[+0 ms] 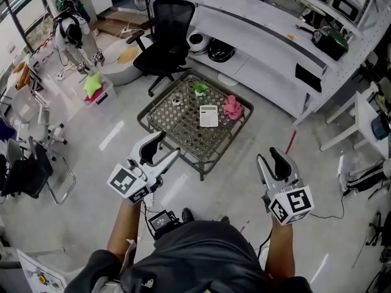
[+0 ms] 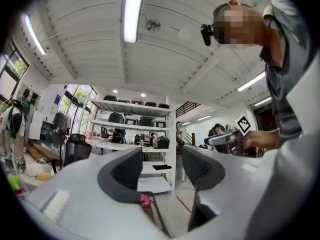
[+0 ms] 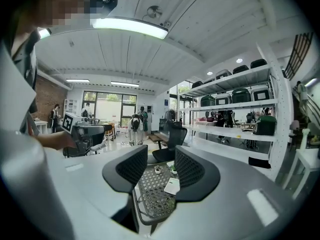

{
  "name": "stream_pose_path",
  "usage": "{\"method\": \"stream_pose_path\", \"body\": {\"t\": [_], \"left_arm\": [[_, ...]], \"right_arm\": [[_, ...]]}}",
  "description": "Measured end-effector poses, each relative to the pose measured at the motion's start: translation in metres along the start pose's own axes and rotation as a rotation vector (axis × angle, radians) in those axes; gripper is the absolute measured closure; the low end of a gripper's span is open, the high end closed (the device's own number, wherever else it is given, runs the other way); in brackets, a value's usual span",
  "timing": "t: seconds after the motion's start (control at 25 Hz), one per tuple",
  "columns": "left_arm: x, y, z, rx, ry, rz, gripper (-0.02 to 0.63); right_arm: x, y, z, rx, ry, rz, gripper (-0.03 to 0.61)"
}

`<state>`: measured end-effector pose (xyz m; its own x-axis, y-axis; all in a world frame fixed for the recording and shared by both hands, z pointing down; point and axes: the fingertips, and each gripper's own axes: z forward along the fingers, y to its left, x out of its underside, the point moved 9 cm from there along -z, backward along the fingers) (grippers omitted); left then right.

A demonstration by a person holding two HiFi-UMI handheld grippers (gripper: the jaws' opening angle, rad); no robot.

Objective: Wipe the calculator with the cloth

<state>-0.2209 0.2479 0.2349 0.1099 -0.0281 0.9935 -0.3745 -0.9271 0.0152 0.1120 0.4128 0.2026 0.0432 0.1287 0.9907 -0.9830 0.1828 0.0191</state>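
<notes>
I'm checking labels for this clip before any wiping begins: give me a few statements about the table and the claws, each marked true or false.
1. The pink cloth lies on the wire table beside the calculator. True.
2. The right claw grips the cloth. False: its jaws stand apart with nothing between them.
3. The calculator lies on the floor. False: it lies on the table.
4. The left claw is open and empty. True.
5. A black office chair stands beyond the table. True.

A low wire-mesh table [image 1: 177, 127] stands on the glossy floor [image 1: 244, 157], with a small green plant [image 1: 200, 89] near its far edge. Beyond it, a black office chair [image 1: 166, 32] sits left of long white shelves [image 1: 269, 38].
</notes>
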Motion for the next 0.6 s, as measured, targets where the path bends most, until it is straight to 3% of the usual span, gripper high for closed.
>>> {"method": "stream_pose_path", "body": {"t": [0.6], "left_arm": [[0.015,0.023,0.005,0.054,0.012,-0.008,0.325]], "right_arm": [[-0.001,0.01,0.02,0.025,0.023,-0.004,0.426]]}}
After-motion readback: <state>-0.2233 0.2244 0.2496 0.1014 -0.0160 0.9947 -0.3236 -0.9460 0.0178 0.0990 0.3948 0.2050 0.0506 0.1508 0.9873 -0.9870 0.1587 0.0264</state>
